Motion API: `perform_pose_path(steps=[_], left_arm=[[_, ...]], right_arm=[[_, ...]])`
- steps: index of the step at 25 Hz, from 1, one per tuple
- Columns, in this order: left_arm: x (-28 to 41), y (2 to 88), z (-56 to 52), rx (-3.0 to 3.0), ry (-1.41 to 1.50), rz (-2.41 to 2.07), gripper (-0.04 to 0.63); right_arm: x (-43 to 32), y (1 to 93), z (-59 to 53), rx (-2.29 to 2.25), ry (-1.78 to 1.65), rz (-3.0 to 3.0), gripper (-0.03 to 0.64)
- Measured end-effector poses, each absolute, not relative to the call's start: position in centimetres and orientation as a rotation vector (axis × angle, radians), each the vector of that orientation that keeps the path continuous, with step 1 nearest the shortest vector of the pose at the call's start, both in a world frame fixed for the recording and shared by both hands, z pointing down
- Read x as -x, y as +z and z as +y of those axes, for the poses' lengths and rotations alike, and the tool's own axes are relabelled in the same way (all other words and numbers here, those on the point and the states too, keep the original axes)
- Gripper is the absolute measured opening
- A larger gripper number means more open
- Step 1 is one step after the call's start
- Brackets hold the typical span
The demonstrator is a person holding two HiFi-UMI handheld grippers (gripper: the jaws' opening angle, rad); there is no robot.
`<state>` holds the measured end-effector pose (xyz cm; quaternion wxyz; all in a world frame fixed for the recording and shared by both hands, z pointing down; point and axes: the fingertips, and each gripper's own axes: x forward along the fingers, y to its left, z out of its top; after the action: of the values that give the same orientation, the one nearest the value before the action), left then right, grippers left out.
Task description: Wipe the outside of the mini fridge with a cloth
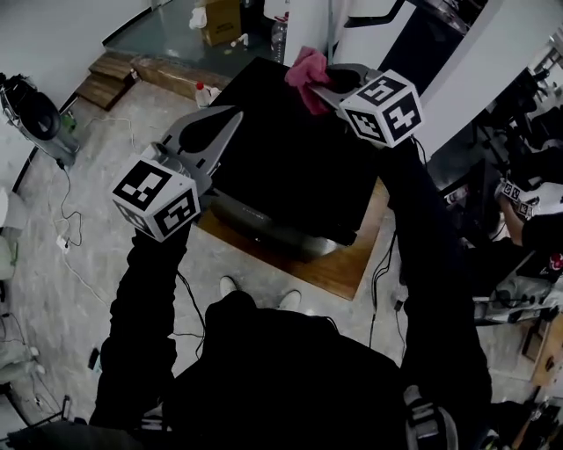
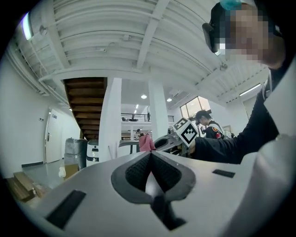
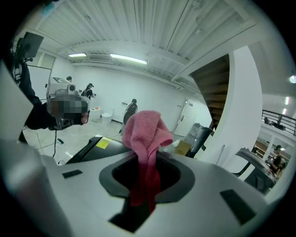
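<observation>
The person in black sleeves holds two grippers over a big black box-shaped mini fridge (image 1: pixel 290 176). The fridge stands on a flat brown wooden board (image 1: pixel 347 272), and the board lies on the grey stone floor (image 1: pixel 88 228).

The right gripper (image 1: pixel 318 83) is up by the far edge of the fridge top. Its jaws are squeezed tight on a soft pink fluffy cloth (image 1: pixel 303 70). In the right gripper view, the cloth (image 3: pixel 145 127) pokes up in a bunch above the jaws, and a thin bit hangs down between them. You cannot tell if the cloth is touching the fridge. On this gripper sits a cube with black and white squares (image 1: pixel 383 107).

The left gripper (image 1: pixel 233 112) is by the left side of the fridge top. In the left gripper view, its jaws (image 2: pixel 150 155) are pressed together with nothing between them. Past them you can see the other gripper holding up the pink cloth (image 2: pixel 146 142).

The two grippers are well apart.

The person's white shoes (image 1: pixel 228 285) stand on the board, just beside the front of the fridge. A brown cardboard box (image 1: pixel 222 19) sits far back, behind the fridge.
</observation>
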<state>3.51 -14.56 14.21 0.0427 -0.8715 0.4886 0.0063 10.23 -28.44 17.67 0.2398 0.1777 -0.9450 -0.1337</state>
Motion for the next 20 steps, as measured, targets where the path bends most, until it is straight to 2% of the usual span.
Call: perform_pose_path(steps=[10,20], left_arm=[[4.1,16.1,-25.9,2.698,-0.156,1.411,0.006],[10.1,18.6,-28.1,2.803,-0.106,1.259,0.006]], right_arm=[[1.2,23.4,-39.8,-0.485,-0.186,-2.320,0.087],[5.4,30.1,-46.9,-0.598,-0.116,-2.127,0.080]])
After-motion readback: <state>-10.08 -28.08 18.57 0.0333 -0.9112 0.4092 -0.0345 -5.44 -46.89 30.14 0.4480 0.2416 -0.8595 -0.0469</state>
